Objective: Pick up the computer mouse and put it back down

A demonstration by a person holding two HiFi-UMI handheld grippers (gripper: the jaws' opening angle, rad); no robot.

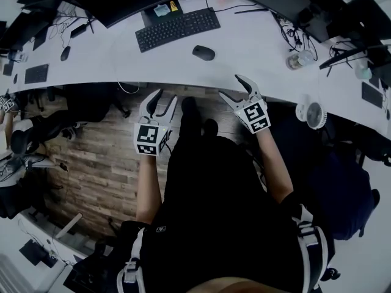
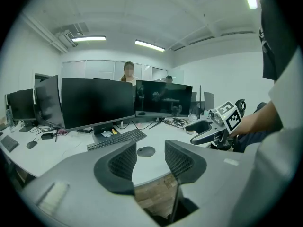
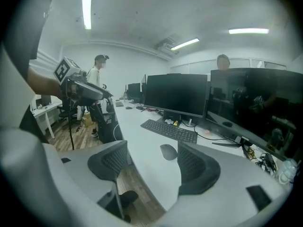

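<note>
A dark computer mouse (image 1: 203,52) lies on the white desk (image 1: 256,54), just right of a black keyboard (image 1: 177,28). The mouse (image 2: 146,151) shows between the jaws in the left gripper view, well ahead of them, and the mouse (image 3: 168,151) shows beside the right jaw in the right gripper view. My left gripper (image 1: 162,100) hangs open over the floor short of the desk's front edge. My right gripper (image 1: 234,88) stands open at that edge, below and right of the mouse. Neither holds anything.
Monitors (image 2: 97,101) stand behind the keyboard. Cables and a clear jar (image 1: 299,59) sit on the desk at the right, with a small white fan (image 1: 311,114) at its edge. An office chair (image 1: 30,133) stands at the left. People stand beyond the desks.
</note>
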